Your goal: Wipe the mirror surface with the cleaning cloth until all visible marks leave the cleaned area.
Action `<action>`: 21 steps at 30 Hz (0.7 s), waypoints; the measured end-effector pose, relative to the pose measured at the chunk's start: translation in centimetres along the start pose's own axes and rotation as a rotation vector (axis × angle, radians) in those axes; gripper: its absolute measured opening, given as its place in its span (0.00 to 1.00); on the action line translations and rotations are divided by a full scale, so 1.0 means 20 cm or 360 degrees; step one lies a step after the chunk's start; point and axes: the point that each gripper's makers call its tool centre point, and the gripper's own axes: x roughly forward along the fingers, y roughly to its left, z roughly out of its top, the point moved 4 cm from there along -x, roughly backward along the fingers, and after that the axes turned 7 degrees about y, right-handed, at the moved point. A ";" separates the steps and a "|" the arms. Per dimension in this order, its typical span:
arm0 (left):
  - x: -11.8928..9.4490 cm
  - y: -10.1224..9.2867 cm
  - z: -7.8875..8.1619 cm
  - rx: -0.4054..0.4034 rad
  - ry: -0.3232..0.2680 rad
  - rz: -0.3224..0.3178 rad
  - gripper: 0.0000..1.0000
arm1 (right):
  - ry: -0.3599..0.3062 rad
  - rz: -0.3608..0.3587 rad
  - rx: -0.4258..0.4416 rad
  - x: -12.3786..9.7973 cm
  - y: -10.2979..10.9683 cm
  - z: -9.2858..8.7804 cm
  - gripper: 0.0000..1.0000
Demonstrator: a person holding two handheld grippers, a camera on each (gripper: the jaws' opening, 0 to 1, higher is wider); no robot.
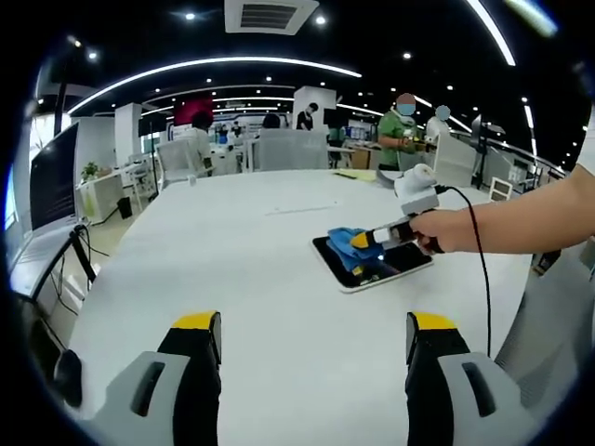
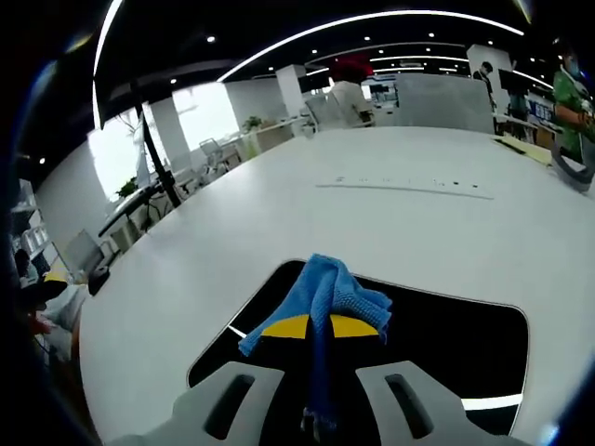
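A dark rectangular mirror [image 1: 395,267] lies flat on the white table [image 1: 251,251], right of centre in the left gripper view. A person's hand holds my right gripper [image 1: 364,243] over it, shut on the blue cleaning cloth [image 1: 346,243], which rests on the mirror's left end. My left gripper [image 1: 312,336] stands open above the near table, well short of the mirror, nothing between its jaws. In the right gripper view the mirror [image 2: 446,339] spreads dark below, and the blue cloth [image 2: 321,302] bunches at the tips of my right gripper [image 2: 319,327], pressed on the glass.
A long seam with small marks [image 2: 409,188] runs across the table beyond the mirror. Chairs and desks [image 1: 279,149] line the far edge, with people standing behind. A monitor [image 1: 54,177] and cables sit off the table's left side.
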 end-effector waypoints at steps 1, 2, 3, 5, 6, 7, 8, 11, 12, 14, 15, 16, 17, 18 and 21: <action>0.00 0.00 0.00 -0.0002 -0.0001 0.0003 0.82 | -0.0001 0.0000 0.0002 0.00 0.01 0.00 0.02; 0.00 0.01 0.00 -0.0001 -0.0003 0.0005 0.82 | -0.0002 0.0000 0.0002 0.00 0.01 0.00 0.02; 0.00 0.01 0.00 -0.0002 -0.0003 0.0004 0.81 | -0.0003 0.0001 0.0003 0.00 0.02 0.01 0.02; -0.01 0.01 0.01 -0.0006 -0.0006 0.0009 0.81 | -0.0004 0.0002 0.0004 0.00 0.04 0.01 0.02; -0.01 0.01 0.01 -0.0007 -0.0006 0.0009 0.81 | -0.0003 0.0003 0.0003 0.00 0.04 0.01 0.02; -0.01 0.01 0.01 -0.0008 -0.0005 0.0010 0.81 | -0.0002 0.0003 0.0003 0.01 0.03 0.02 0.02; 0.00 0.01 0.00 -0.0008 -0.0004 0.0009 0.81 | -0.0002 0.0003 0.0003 0.01 0.03 0.02 0.02; 0.00 0.02 0.00 -0.0007 0.0001 0.0008 0.81 | -0.0005 0.0004 0.0011 0.03 0.02 0.03 0.02; 0.00 0.02 0.00 -0.0008 0.0001 0.0008 0.81 | -0.0005 0.0005 0.0013 0.04 0.02 0.04 0.02; 0.00 0.02 0.00 -0.0009 0.0002 0.0007 0.81 | -0.0004 0.0005 0.0011 0.04 0.02 0.05 0.02; -0.01 0.02 0.00 -0.0008 0.0002 0.0009 0.81 | -0.0004 0.0005 0.0009 0.05 0.03 0.05 0.02; -0.01 0.02 0.00 -0.0010 0.0003 0.0011 0.81 | -0.0004 0.0006 0.0008 0.05 0.04 0.05 0.02; -0.01 0.03 0.00 -0.0012 0.0004 0.0012 0.81 | -0.0002 0.0006 0.0008 0.05 0.03 0.05 0.02; -0.01 0.03 -0.01 -0.0013 0.0003 0.0014 0.81 | -0.0002 0.0007 0.0006 0.06 0.03 0.05 0.02; -0.01 0.03 -0.01 -0.0015 0.0006 0.0020 0.81 | -0.0002 0.0011 0.0003 0.07 0.06 0.06 0.02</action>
